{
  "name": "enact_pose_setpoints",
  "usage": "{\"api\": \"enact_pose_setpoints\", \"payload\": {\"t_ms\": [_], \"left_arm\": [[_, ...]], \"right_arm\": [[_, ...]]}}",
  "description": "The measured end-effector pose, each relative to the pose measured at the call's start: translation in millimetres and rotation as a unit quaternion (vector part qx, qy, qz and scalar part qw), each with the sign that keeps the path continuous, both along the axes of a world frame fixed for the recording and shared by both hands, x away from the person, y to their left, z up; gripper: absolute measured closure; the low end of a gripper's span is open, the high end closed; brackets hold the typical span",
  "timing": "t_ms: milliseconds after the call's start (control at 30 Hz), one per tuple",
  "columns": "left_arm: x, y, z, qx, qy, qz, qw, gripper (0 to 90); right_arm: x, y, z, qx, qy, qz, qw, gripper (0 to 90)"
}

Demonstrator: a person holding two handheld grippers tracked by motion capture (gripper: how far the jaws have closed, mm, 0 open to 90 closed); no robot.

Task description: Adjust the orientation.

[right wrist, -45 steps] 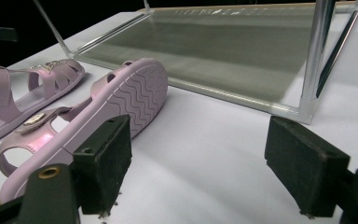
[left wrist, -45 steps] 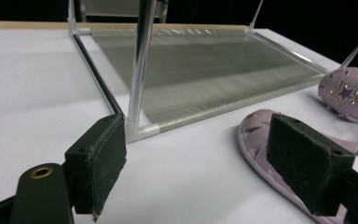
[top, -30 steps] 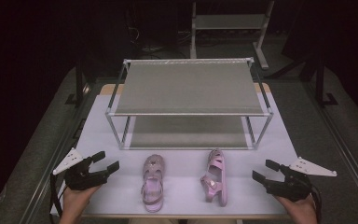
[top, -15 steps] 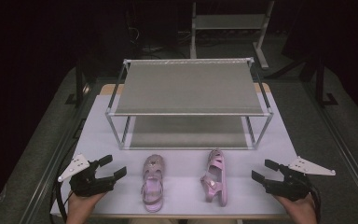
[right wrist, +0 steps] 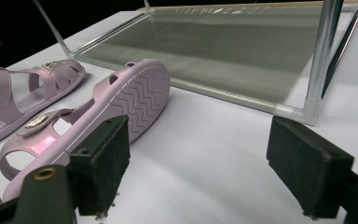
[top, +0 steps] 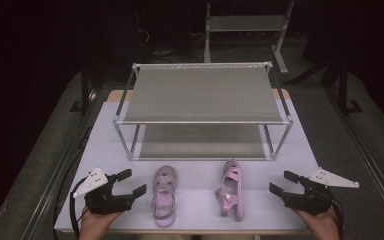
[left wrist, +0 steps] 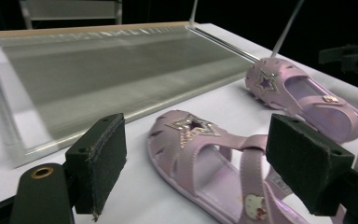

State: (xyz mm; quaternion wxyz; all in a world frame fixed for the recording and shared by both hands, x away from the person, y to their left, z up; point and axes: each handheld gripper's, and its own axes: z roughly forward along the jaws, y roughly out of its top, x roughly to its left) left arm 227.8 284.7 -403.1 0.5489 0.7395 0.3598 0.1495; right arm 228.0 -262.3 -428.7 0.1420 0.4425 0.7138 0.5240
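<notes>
Black padded jaws of the left gripper (top: 128, 183) stand spread and empty, the left sandal (top: 163, 194) lying flat just beyond its tips. Right gripper (top: 285, 183) is likewise released; the right sandal (top: 230, 189), tipped on its side, lies near it. Ahead of both stands a metal rack (top: 202, 120) on the table (top: 300, 150)

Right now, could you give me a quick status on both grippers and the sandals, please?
Left gripper open, empty, beside upright sandal. Right gripper open, empty, near sandal tipped on its side. Rack behind; nothing in the way.
</notes>
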Motion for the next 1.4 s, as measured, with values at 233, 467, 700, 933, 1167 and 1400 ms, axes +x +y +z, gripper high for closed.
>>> {"api": "enact_pose_setpoints", "payload": {"t_ms": [233,467,700,933,1167,1400], "left_arm": [[-3.4,-11.8,-0.6,0.006,0.009,-0.018,0.9998,21.6],[-10.9,-25.3,-2.0,0.013,0.041,-0.017,0.9989,22.7],[-14.3,-32.9,-3.3,0.038,0.048,-0.017,0.9980,27.6],[-10.1,-32.5,-10.9,0.055,0.095,-0.030,0.9935,42.6],[-10.3,-37.8,-14.6,0.088,0.108,-0.049,0.9890,57.9],[-9.6,-38.0,-16.2,0.074,0.117,-0.056,0.9888,66.9]], "right_arm": [[0.0,1.0,0.1,-0.001,-0.001,0.002,1.0000,20.6],[-0.3,0.3,0.2,-0.001,-0.001,0.002,1.0000,20.5],[-0.2,2.5,0.0,-0.002,-0.001,0.005,1.0000,20.6],[0.7,4.2,-1.9,-0.005,0.002,0.010,0.9999,20.6],[0.9,9.0,-2.7,-0.011,0.004,0.019,0.9998,20.6],[0.7,9.7,-2.8,-0.011,0.005,0.020,0.9997,20.6]]}}
